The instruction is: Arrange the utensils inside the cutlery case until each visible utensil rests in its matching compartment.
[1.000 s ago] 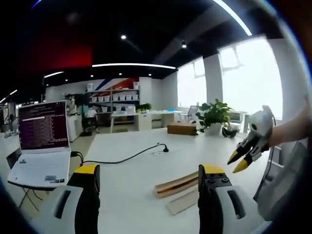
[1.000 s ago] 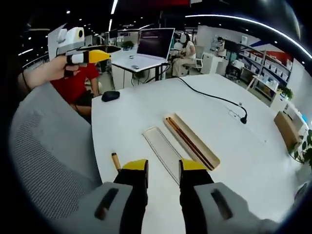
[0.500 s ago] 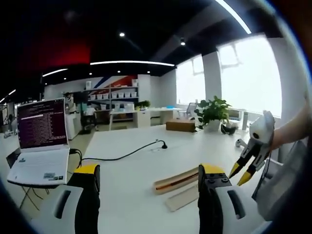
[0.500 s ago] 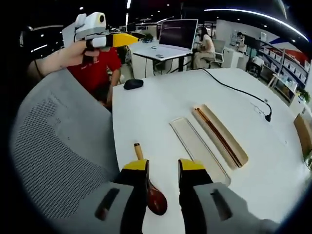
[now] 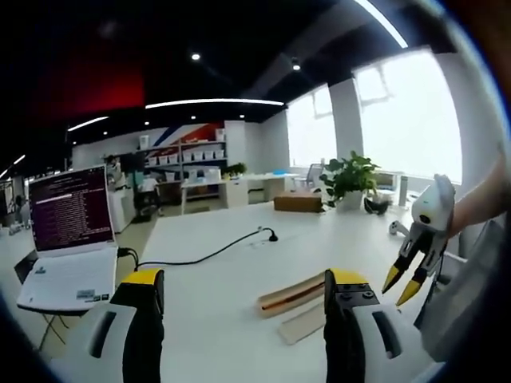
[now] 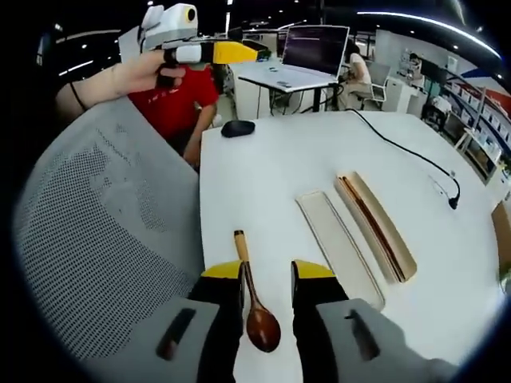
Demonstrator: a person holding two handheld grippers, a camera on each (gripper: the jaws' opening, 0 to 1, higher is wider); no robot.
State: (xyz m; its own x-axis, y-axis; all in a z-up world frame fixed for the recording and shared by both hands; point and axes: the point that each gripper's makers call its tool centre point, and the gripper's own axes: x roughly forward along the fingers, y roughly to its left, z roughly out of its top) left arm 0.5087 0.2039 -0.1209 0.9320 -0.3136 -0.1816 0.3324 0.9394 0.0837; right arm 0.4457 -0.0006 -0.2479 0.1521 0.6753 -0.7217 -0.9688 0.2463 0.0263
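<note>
Lying on the white table between the yellow-tipped jaws of the right gripper, a dark wooden spoon points its slim handle away from the camera and its rounded bowl back toward it; the jaws stand spread on either side and are not touching it. Just beyond and to the right sits the open cutlery case, a long wooden tray with a pair of chopsticks already lying along it, and its pale lid rests flat beside it, between case and spoon. The left gripper is held up away from the table with its jaws wide apart and nothing between them; from the left gripper view the case and lid show low on the table, a black cable trails further off, and a laptop sits on a stand to the side. The spoon looks light, stiff and smoothly finished, so it may slip or pivot if pinched at the bowl. A better hold is probably the narrow handle near its middle, squeezed across its width, so that it hangs level when carried to the free space in the case.
</note>
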